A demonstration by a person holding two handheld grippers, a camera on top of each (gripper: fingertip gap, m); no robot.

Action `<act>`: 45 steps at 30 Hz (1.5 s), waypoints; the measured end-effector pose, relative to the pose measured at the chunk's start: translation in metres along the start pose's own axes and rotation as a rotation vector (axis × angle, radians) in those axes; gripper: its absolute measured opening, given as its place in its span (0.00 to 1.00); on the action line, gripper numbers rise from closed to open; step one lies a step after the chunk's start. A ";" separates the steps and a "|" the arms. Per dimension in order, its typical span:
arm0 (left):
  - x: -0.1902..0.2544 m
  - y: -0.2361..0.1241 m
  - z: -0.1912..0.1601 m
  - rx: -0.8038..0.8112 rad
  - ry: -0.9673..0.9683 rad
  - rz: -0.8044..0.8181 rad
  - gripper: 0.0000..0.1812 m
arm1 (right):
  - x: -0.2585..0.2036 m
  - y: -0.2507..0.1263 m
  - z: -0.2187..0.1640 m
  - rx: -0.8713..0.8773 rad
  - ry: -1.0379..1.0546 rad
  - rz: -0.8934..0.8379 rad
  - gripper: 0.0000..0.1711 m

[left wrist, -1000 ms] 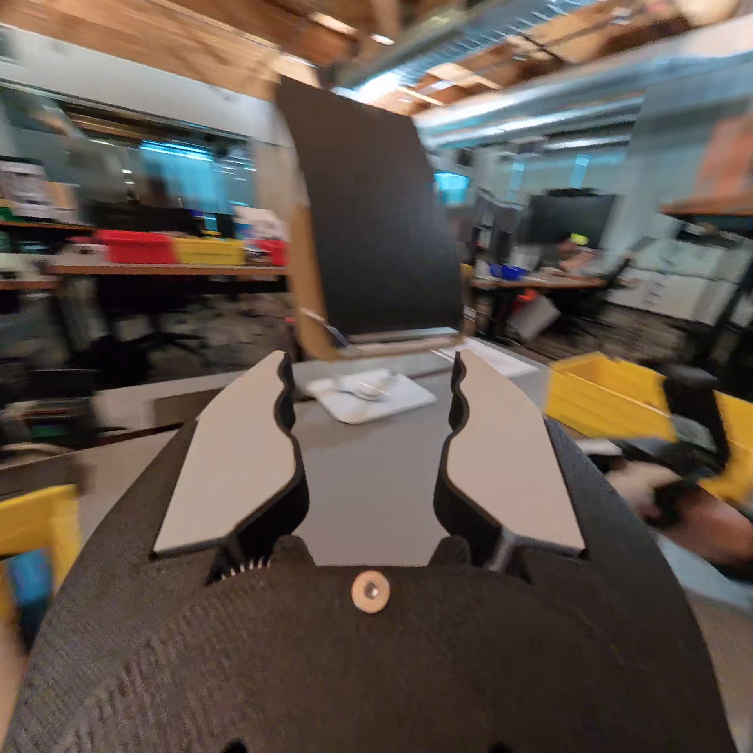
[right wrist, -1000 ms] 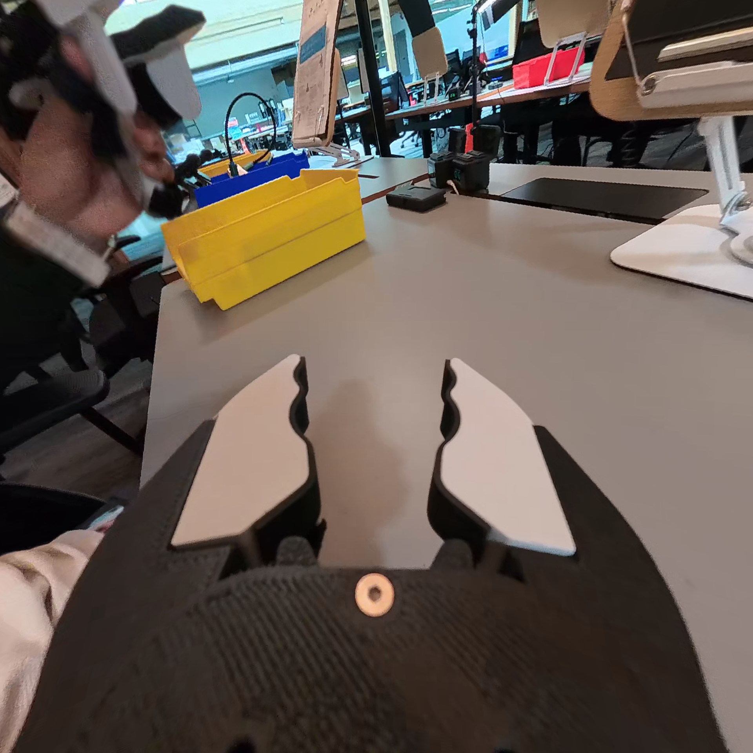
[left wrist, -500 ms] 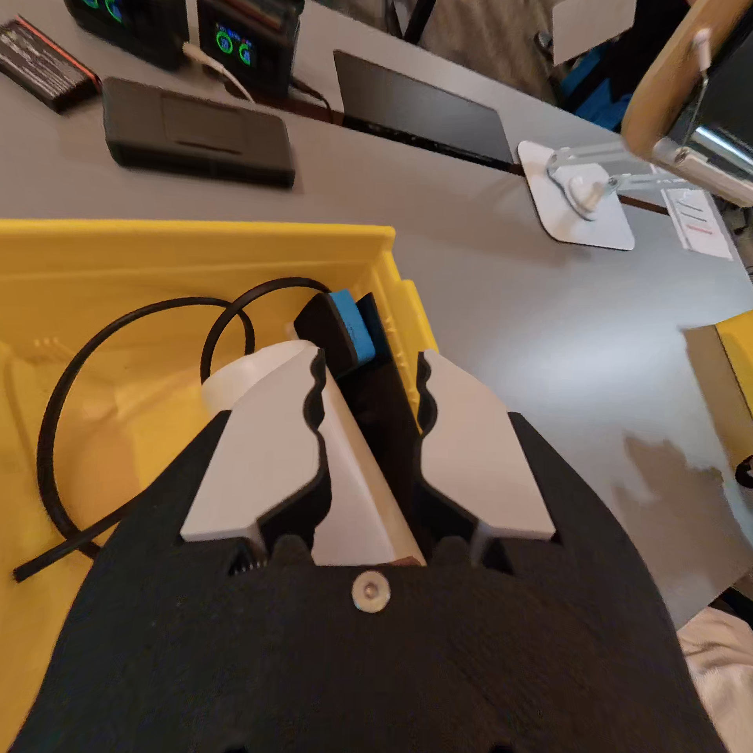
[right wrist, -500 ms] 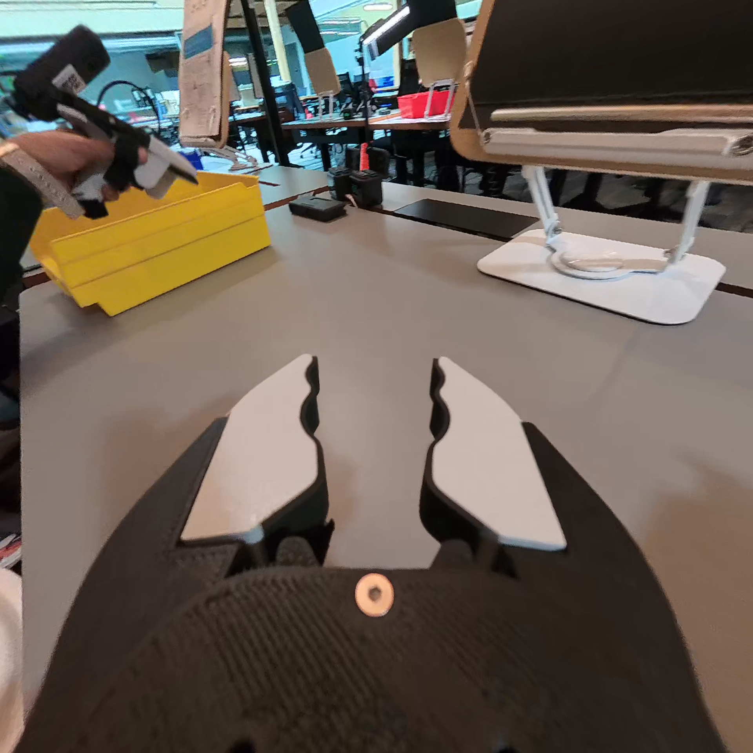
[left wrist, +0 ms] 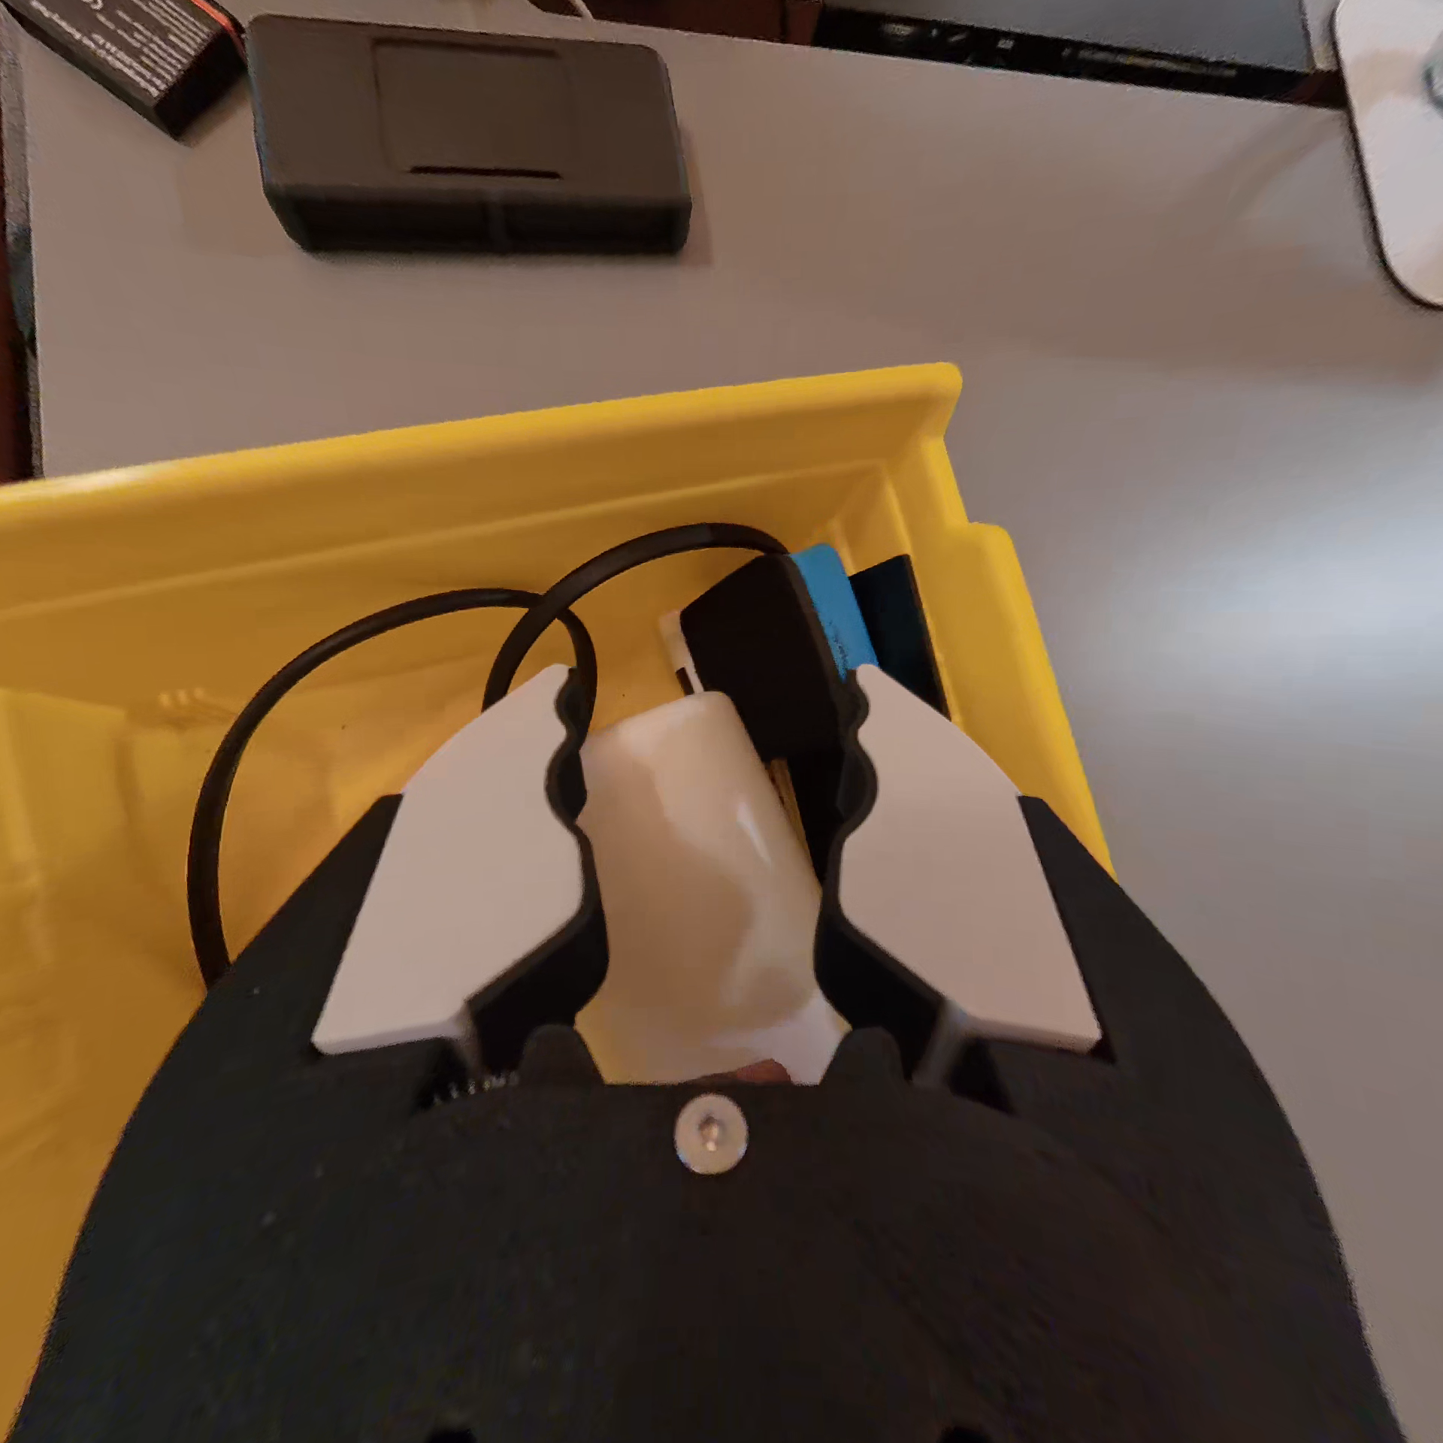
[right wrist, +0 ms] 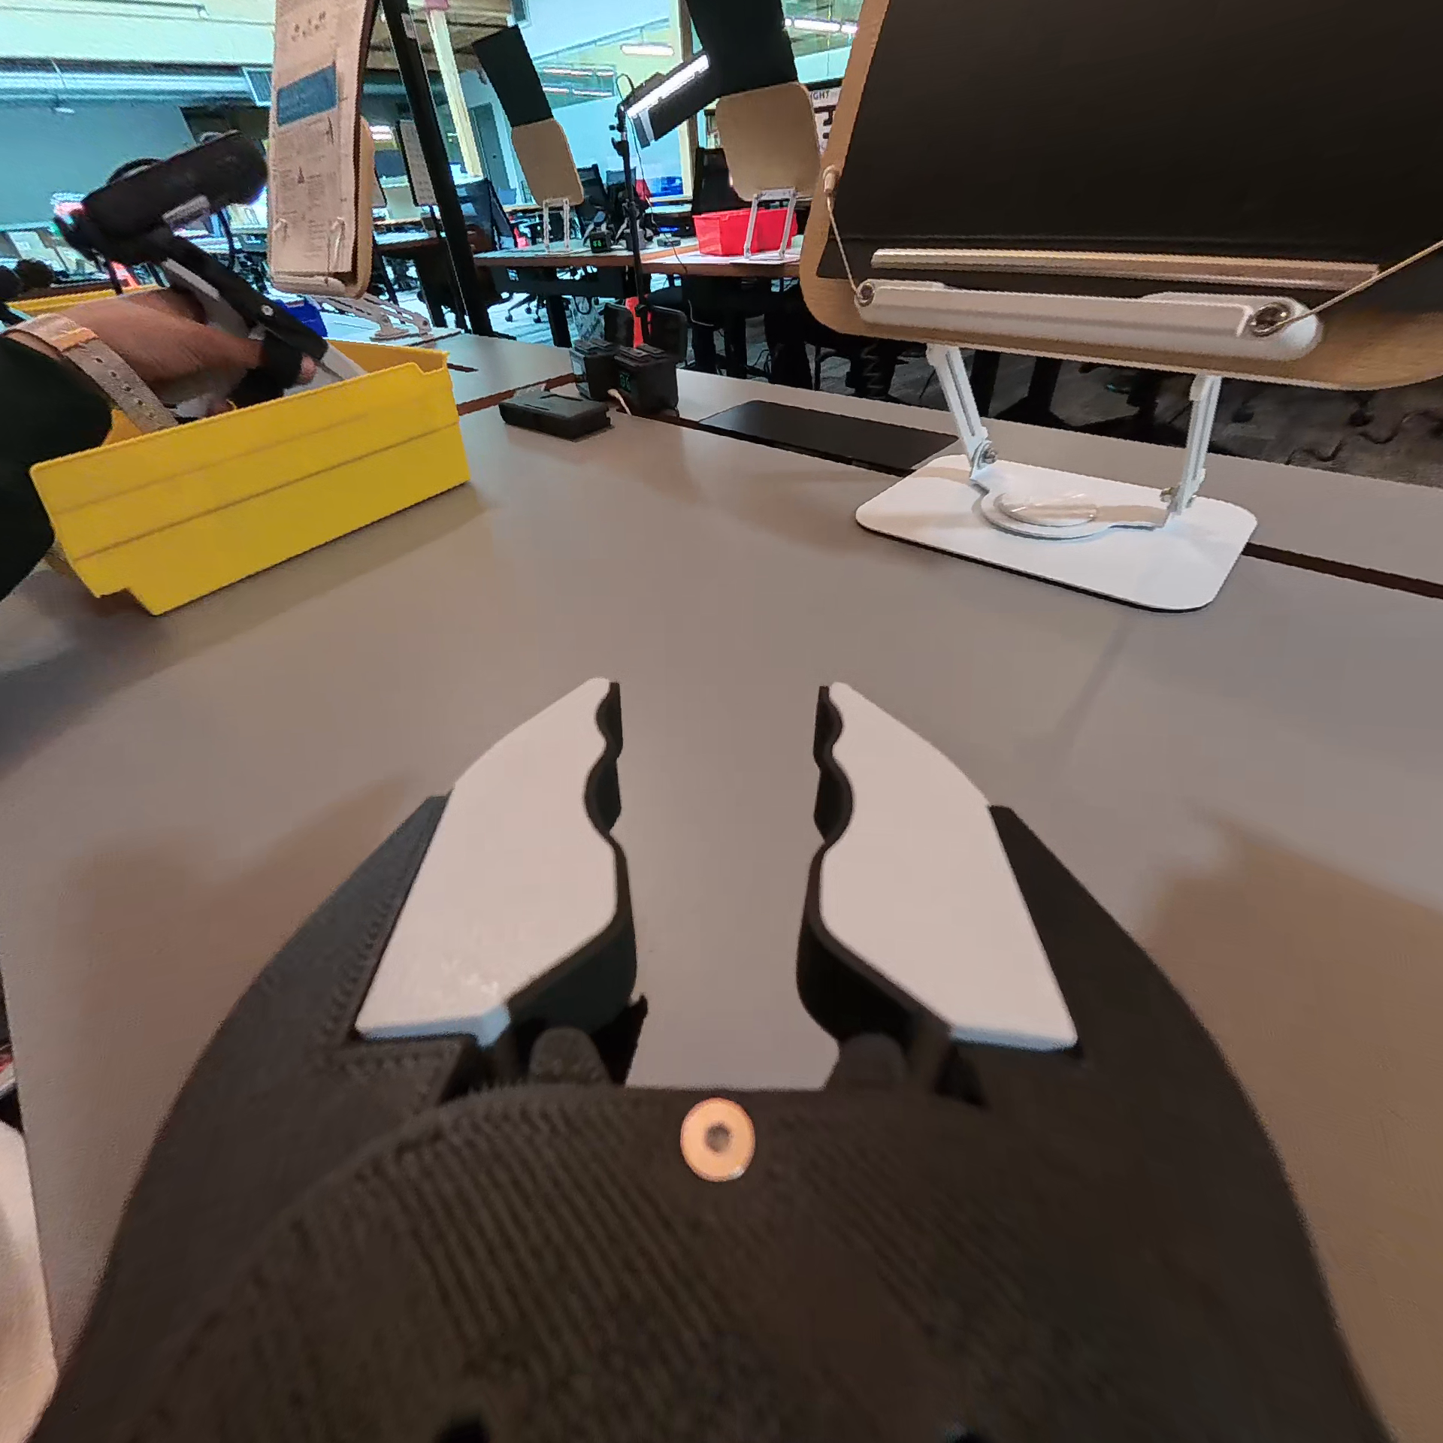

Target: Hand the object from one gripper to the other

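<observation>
Snagging threatened: left gripper [left wrist: 707,707], jaws parted around a white object [left wrist: 695,851] in the yellow bin [left wrist: 484,461], sat beside looped black cable [left wrist: 234,750]; right gripper [right wrist: 717,730] waited parted, empty.

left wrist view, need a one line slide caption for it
Open left gripper reaches into the yellow bin, fingers straddling a white object beside a black cable.

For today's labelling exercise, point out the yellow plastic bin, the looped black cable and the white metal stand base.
yellow plastic bin [left wrist: 546,437]: left wrist view, far rim.
looped black cable [left wrist: 234,750]: left wrist view, left curve.
white metal stand base [right wrist: 1156,562]: right wrist view, flat plate.
</observation>
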State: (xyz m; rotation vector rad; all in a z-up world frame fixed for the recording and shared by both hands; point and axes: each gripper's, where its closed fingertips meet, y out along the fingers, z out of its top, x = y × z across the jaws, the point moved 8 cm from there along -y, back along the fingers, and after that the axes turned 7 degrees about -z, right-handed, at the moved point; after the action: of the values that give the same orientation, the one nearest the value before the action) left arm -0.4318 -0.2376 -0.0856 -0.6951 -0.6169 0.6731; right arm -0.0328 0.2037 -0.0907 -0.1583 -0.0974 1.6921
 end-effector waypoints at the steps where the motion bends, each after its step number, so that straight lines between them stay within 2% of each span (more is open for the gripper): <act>1: 0.000 0.000 0.001 0.001 -0.001 0.007 0.35 | 0.000 0.000 0.000 -0.001 0.003 0.003 0.28; 4: 0.000 0.000 0.000 0.002 -0.001 0.013 0.35 | 0.001 0.000 0.000 0.001 0.012 0.006 0.28; 6: 0.001 -0.004 0.000 0.005 0.004 0.016 0.31 | 0.003 -0.001 0.001 0.005 0.021 0.007 0.28; 9: 0.001 -0.013 0.002 0.017 0.017 0.049 0.11 | 0.004 -0.002 0.001 0.011 0.037 0.005 0.27; 10: 0.000 -0.015 0.002 0.006 0.029 0.074 0.11 | 0.005 -0.003 0.001 0.014 0.045 0.005 0.27; 17: 0.008 -0.009 0.008 0.084 0.002 -0.024 0.19 | 0.008 -0.004 0.002 0.026 0.087 0.005 0.27; 29: 0.011 0.004 0.005 -0.014 0.064 0.034 0.30 | 0.009 -0.005 0.002 0.027 0.094 0.010 0.26; 31: 0.014 0.003 0.006 -0.016 0.102 0.034 0.25 | 0.009 -0.005 0.002 0.027 0.099 0.012 0.26; 33: 0.019 0.000 0.009 -0.010 0.125 0.026 0.12 | 0.009 -0.005 0.002 0.027 0.100 0.012 0.26; 42: 0.020 0.001 0.009 -0.022 0.127 0.023 0.11 | 0.009 -0.005 0.002 0.025 0.101 0.013 0.26; 44: 0.022 0.000 0.009 -0.007 0.129 -0.011 0.00 | 0.009 -0.005 0.002 0.026 0.102 0.013 0.26; 45: 0.022 -0.002 0.011 0.016 0.126 -0.013 0.00 | 0.009 -0.005 0.002 0.027 0.103 0.013 0.26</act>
State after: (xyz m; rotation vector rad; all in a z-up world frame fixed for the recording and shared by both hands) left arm -0.4246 -0.2186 -0.0711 -0.7126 -0.4995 0.6171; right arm -0.0296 0.2132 -0.0883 -0.2260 0.0028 1.6947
